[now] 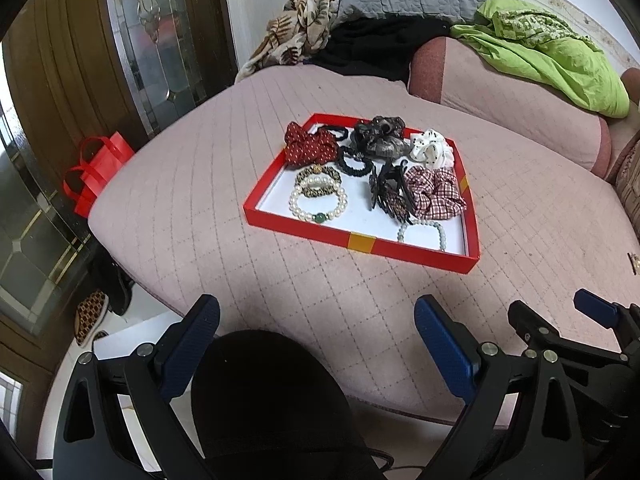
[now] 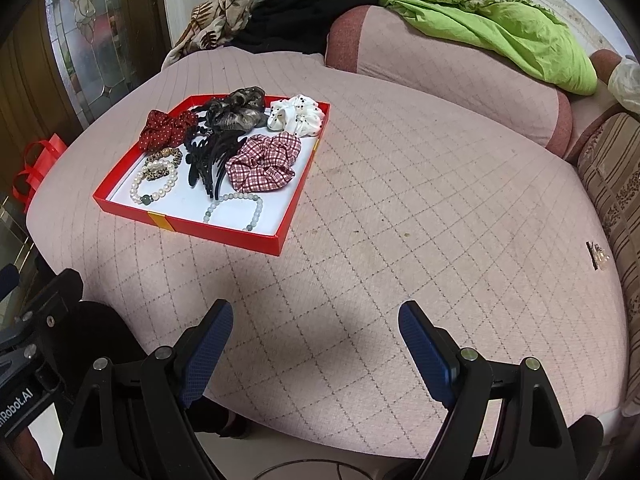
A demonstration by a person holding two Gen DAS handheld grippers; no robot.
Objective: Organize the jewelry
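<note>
A red tray with a white floor lies on the pink quilted bed. It holds a pearl bracelet with a green bead, a pale green bead bracelet, a black claw clip and several scrunchies, among them a plaid one. My left gripper is open over the bed's near edge, short of the tray. To the tray's right my right gripper is open above bare quilt. Neither holds anything.
A small hair clip lies alone on the quilt at the far right. Pink bolster, green cloth and piled blankets line the back. A red bag stands on the floor at left by a glass door.
</note>
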